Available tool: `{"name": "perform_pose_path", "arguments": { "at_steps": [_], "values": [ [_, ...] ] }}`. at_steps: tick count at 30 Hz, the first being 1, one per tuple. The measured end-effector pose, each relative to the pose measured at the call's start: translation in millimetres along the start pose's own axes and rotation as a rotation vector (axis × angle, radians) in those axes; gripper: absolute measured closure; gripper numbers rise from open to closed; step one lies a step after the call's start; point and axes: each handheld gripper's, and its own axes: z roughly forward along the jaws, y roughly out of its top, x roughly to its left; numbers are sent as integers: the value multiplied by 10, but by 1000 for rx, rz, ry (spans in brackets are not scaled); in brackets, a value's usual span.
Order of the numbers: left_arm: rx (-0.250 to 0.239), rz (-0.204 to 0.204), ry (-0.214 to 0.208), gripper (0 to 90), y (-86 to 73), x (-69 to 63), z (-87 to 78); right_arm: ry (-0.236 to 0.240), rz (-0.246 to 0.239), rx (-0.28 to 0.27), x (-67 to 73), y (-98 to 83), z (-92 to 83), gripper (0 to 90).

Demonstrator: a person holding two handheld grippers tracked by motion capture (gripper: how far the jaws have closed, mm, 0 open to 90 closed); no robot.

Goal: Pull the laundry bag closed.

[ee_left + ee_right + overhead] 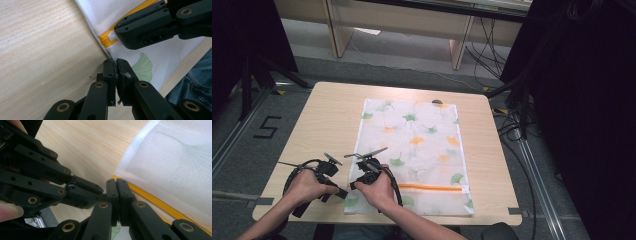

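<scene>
a thin white mesh laundry bag with leaf print lies flat along the table's near edge. left tool pinches its near left corner; right tool clamps the orange zipper end. light, limp, snag-prone; best held by hems or zipper

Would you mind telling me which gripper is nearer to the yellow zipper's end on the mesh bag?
Right. The right gripper is shut at the zipper's end; the left gripper pinches the mesh bag edge just below it.
</scene>
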Motion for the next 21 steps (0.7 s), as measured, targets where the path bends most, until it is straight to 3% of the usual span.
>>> {"name": "perform_pose_path", "arguments": {
  "at_steps": [2, 5, 7, 9, 11, 13, 14, 21],
  "values": [
    [-4, 3, -10, 846, 8, -8, -23, -5, -14, 3, -18, 7, -9, 900],
    [-25, 10, -12, 844, 14, -28, -54, 1, 6, 2, -37, 12, -26, 900],
    [-21, 25, -41, 845, 25, -66, -64, 10, 2, 6, -48, 21, -24, 900],
    [-19, 51, -31, 843, 27, -94, -53, 5, 7, -5, -40, 26, -28, 900],
    [-31, 31, -32, 840, 27, -129, -18, 11, 7, -6, -54, 29, -22, 900],
    [-17, 68, -21, 843, 29, -105, -4, 18, 21, 6, -62, 29, -20, 900],
    [-14, 62, -15, 844, 29, -110, 5, 15, 36, 13, -59, 27, -21, 900],
    [21, 99, 0, 894, 29, -107, 45, 5, 19, 27, -64, 30, -12, 900]
  ]
}}
